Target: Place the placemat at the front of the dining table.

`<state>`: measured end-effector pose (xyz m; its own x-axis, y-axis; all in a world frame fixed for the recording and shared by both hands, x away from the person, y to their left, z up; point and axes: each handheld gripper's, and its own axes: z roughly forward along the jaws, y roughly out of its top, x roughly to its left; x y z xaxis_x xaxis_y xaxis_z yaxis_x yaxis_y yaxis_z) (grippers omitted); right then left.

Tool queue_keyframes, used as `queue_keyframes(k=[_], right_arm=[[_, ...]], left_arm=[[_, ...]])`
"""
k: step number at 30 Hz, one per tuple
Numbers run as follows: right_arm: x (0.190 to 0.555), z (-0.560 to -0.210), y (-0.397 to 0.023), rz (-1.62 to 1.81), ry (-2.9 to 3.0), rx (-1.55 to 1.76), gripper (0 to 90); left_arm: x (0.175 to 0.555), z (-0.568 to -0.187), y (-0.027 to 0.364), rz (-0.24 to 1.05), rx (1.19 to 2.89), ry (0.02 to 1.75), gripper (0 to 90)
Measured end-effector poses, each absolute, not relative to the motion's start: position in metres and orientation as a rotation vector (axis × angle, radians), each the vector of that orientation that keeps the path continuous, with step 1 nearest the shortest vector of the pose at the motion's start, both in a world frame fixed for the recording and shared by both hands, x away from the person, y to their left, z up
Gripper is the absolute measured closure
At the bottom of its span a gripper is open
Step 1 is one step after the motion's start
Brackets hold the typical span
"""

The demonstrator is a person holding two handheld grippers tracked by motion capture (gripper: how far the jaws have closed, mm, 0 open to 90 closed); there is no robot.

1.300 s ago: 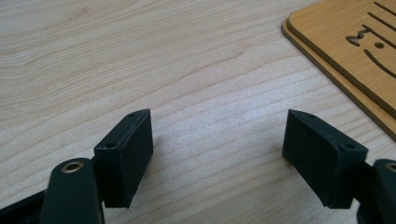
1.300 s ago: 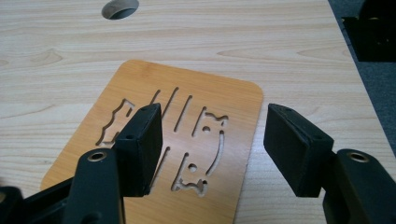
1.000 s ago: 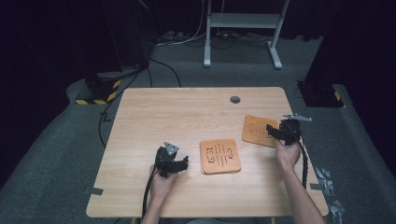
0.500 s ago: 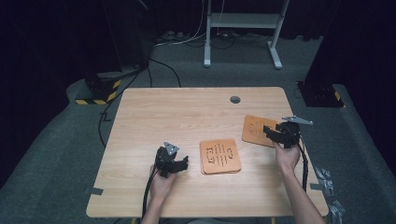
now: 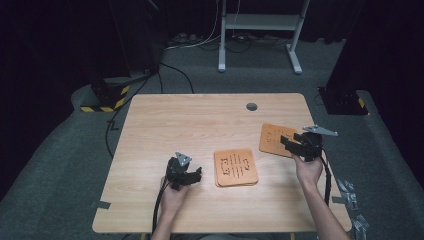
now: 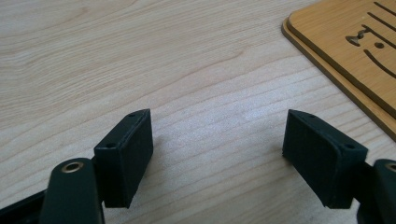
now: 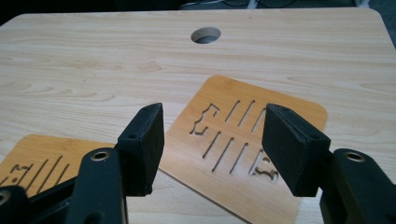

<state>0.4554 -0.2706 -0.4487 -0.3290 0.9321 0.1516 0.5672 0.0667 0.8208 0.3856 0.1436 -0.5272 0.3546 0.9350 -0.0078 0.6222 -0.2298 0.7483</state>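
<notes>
Orange square wooden coaster with cut-out slots [image 5: 276, 139] lies flat near the right edge of the light wooden table [image 5: 200, 125], turned so its corners point askew to the table edges; slots run toward the far side. Right gripper [image 5: 291, 144] hovers over its near edge, jaws partly apart, nothing between them. Left gripper [image 5: 196, 174], jaws wide and empty, rests beside the stacked orange coasters [image 5: 236, 167]. Stack count is hard to judge; its edges are cut off in the left gripper view.
</notes>
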Motion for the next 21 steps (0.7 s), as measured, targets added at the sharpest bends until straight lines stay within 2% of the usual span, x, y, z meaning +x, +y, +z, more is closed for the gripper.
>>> queue_keyframes(k=[21], right_arm=[[0.432,-0.456,-0.253,1.254,2.022,1.44,39.3]], left_arm=[[0.386,-0.527,0.144,0.599,1.95,1.353,24.4]])
